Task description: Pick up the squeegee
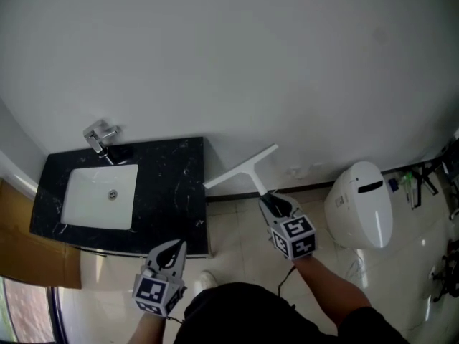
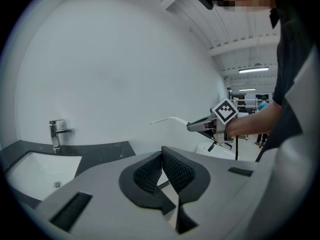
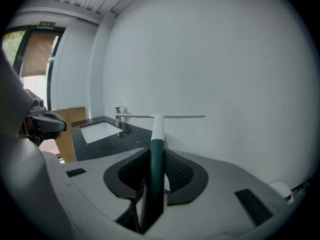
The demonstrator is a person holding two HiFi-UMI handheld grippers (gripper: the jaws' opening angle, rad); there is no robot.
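Your right claw [image 1: 270, 199] clamps the squeegee [image 1: 242, 168] by its handle; the left claw [image 1: 172, 247] is closed and empty. A loose pinch could let the squeegee twist.

Left tongs [image 2: 162, 151] together, empty; squeegee [image 2: 167, 118], seemingly, beyond.

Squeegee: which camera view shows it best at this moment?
The right gripper view: the squeegee stands large and central, green handle clamped in the right gripper, full blade visible. The head view shows its whole T shape, smaller. The left gripper view shows it small and distant.
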